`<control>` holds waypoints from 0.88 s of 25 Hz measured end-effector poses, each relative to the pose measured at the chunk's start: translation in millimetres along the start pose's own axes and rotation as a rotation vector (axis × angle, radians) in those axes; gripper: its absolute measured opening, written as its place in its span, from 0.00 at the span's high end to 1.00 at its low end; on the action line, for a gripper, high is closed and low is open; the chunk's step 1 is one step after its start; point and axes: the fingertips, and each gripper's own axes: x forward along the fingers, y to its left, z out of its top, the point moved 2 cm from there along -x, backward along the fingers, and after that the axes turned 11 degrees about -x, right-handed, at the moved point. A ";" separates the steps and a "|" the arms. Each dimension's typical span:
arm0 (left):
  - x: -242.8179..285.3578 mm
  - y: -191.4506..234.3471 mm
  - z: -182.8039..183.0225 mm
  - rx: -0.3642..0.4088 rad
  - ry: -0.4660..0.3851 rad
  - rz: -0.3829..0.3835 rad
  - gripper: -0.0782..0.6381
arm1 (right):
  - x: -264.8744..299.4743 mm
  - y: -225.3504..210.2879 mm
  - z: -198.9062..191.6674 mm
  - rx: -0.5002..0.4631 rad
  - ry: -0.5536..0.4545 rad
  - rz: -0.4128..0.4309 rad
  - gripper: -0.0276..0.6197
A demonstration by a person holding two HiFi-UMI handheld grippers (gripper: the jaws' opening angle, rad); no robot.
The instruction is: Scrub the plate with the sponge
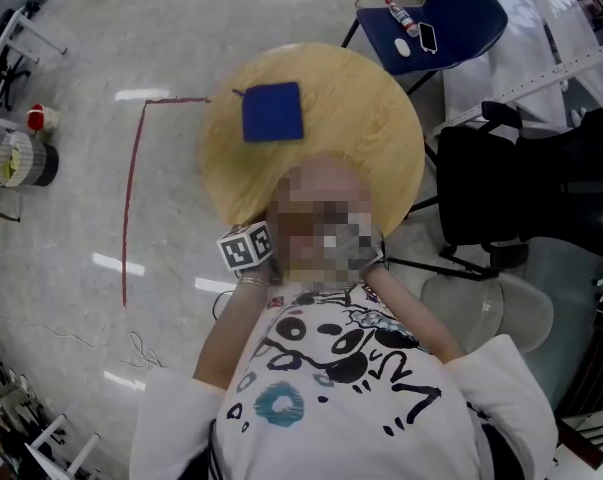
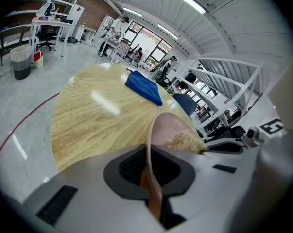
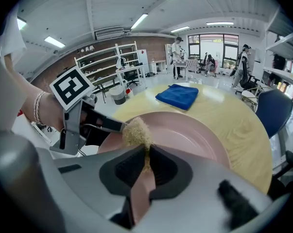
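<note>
Closest to us, our right gripper is clamped on a coarse, fibrous tan sponge, and its shaggy tuft presses against the smooth, glossy pink plate. Our left gripper pinches the round plate's thin rim at the near edge of the circular, pale wood-grain table. A soft, square-folded blue cloth lies flat farther across the tabletop, well apart from the plate.
</note>
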 end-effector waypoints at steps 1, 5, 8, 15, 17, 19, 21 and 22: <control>0.2 0.2 -0.4 0.002 0.002 0.000 0.85 | 1.9 -2.2 1.6 -0.002 -0.003 -0.003 0.88; 1.2 3.3 -4.5 0.001 0.011 0.003 0.85 | 6.0 -10.7 6.0 0.003 0.000 -0.016 0.88; 2.1 3.1 -7.0 0.002 0.013 0.001 0.85 | 7.1 -17.9 5.8 0.024 0.003 -0.021 0.88; 3.1 2.8 -7.3 0.001 0.021 0.000 0.85 | 10.0 -31.8 8.0 0.055 -0.006 -0.035 0.88; 3.1 2.6 -6.8 0.001 0.021 -0.002 0.85 | 10.4 -35.4 8.4 0.063 -0.009 -0.040 0.88; 3.4 1.8 -6.5 0.003 0.022 0.000 0.85 | 9.8 -39.6 8.4 0.070 -0.010 -0.045 0.88; 3.4 1.5 -6.5 0.006 0.023 0.002 0.85 | 8.9 -43.2 8.3 0.076 -0.012 -0.053 0.88; 3.2 1.7 -6.7 0.008 0.024 0.004 0.85 | 8.4 -44.7 8.0 0.078 -0.013 -0.058 0.88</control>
